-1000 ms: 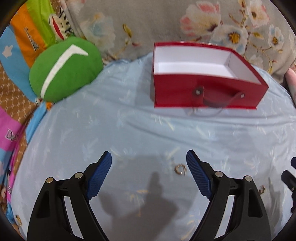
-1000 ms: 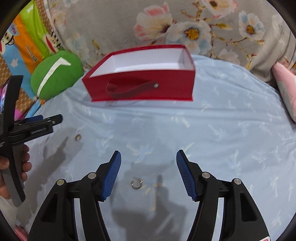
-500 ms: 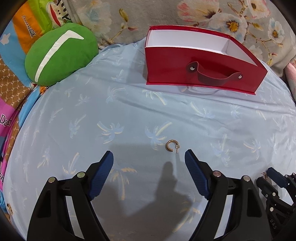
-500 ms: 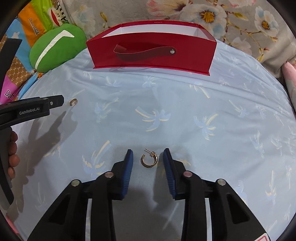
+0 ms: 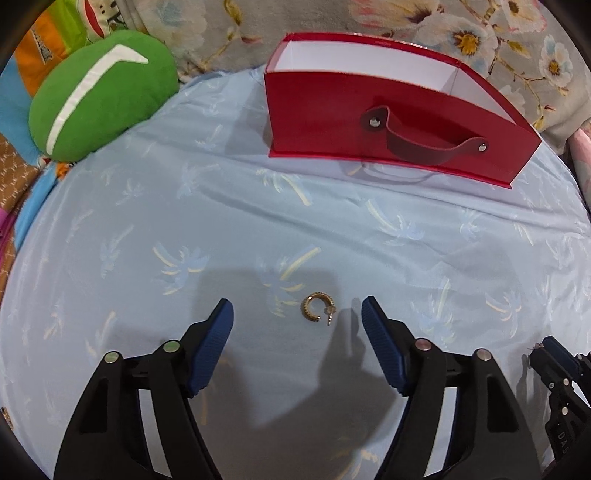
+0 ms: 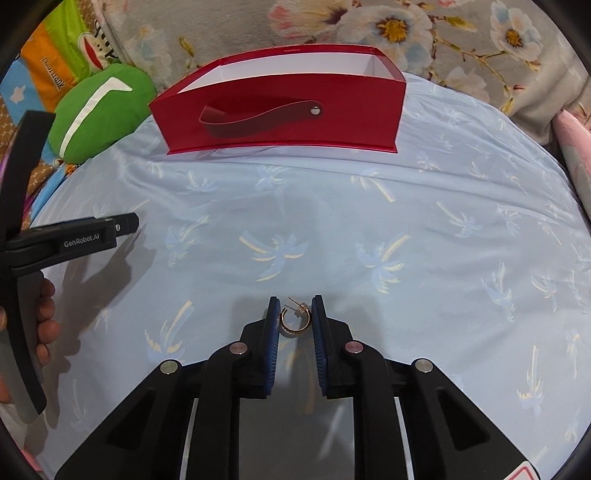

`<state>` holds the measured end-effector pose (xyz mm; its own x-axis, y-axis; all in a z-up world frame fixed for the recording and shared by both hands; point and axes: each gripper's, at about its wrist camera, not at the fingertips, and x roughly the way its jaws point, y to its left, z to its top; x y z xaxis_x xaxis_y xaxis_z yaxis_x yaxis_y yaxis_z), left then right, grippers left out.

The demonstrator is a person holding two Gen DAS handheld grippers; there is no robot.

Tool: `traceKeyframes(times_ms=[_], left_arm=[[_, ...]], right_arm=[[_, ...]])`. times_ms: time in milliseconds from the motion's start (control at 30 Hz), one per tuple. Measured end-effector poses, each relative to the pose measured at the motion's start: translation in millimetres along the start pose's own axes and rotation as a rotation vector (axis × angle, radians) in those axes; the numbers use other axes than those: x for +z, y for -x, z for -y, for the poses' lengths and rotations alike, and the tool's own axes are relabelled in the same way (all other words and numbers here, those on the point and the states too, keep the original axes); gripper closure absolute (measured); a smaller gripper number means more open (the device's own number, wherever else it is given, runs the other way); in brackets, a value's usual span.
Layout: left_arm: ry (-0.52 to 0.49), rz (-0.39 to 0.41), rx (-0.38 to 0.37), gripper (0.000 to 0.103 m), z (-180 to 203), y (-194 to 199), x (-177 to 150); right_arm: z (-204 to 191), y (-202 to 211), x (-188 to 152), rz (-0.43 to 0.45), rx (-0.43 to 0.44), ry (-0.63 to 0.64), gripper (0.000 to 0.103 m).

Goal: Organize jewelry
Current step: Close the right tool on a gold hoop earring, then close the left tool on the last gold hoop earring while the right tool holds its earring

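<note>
A gold hoop earring [image 5: 316, 312] lies on the light blue palm-print cloth between the blue pads of my left gripper [image 5: 297, 314], which is open and low over it. My right gripper [image 6: 294, 314] is shut on a second gold hoop earring [image 6: 294, 322], its post pointing up-left. The right gripper's tip shows at the lower right of the left wrist view [image 5: 554, 360]. The left gripper also shows at the left of the right wrist view [image 6: 127, 223]. A red open-top box with a strap handle [image 5: 369, 125] [image 6: 280, 122] stands at the far side of the cloth.
A green round cushion [image 5: 96, 96] [image 6: 99, 110] lies at the far left beside a colourful cartoon mat. Floral grey fabric [image 6: 406, 33] runs behind the box. A pink item [image 6: 576, 147] sits at the far right edge.
My right gripper has closed from wide open onto its earring. My left gripper has moved forward and down, so its earring now lies between its open pads.
</note>
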<state>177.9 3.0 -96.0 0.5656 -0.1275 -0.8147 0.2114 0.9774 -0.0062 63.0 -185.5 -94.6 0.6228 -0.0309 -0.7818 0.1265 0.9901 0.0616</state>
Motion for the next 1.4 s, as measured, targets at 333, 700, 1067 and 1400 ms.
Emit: traceKeyframes(times_ms=[333, 700, 1067, 1400], left_arm=[[-0.009, 0.01, 0.018, 0.052, 8, -5, 4], [-0.022, -0.001, -0.002, 0.082, 10, -3, 5], [0.018, -0.027, -0.06, 0.086, 2, 4, -1], [0.03, 0.027, -0.079, 0.086, -3, 47, -3]], right_arm=[[10, -5, 2, -0.013, 0.007, -0.032, 0.087], [10, -6, 3, -0.015, 0.008, -0.032, 0.087], [7, -2, 4, -0.007, 0.021, -0.034, 0.088], [-2, 23, 15, 0.049, 0.052, -0.02, 0.088]])
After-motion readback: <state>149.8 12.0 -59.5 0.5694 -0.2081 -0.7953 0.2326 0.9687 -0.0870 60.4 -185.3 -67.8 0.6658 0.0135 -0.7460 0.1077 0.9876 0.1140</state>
